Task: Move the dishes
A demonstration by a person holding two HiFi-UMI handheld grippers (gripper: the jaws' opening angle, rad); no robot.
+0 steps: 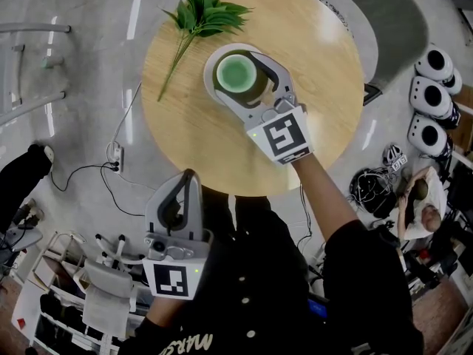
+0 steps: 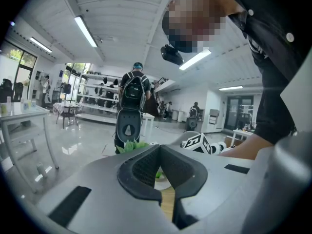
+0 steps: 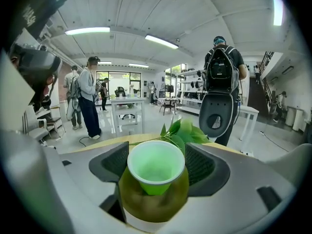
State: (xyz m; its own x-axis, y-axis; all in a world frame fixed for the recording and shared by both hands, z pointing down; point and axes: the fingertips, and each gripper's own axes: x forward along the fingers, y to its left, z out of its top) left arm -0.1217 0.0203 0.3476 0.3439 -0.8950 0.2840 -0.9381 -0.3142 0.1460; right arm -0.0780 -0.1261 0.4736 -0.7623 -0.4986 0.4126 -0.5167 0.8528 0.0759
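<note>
A green cup (image 1: 236,72) sits inside an olive bowl (image 3: 153,201), which rests on a white plate (image 1: 209,69) on the round wooden table (image 1: 318,65). My right gripper (image 1: 235,71) reaches in from the near right, and its jaws are closed around the bowl, with a pad on each side (image 3: 155,164). Next to the stack lies a green leaf sprig (image 1: 199,13). My left gripper (image 1: 188,176) hangs off the table's near edge by my body. It is shut and holds nothing (image 2: 160,150).
A grey chair (image 1: 369,21) stands beyond the table at the upper right. White rounded devices (image 1: 432,87) sit on the floor at right, and cables (image 1: 111,172) and a rack (image 1: 66,287) at left. A person with a backpack (image 3: 222,65) stands behind the table.
</note>
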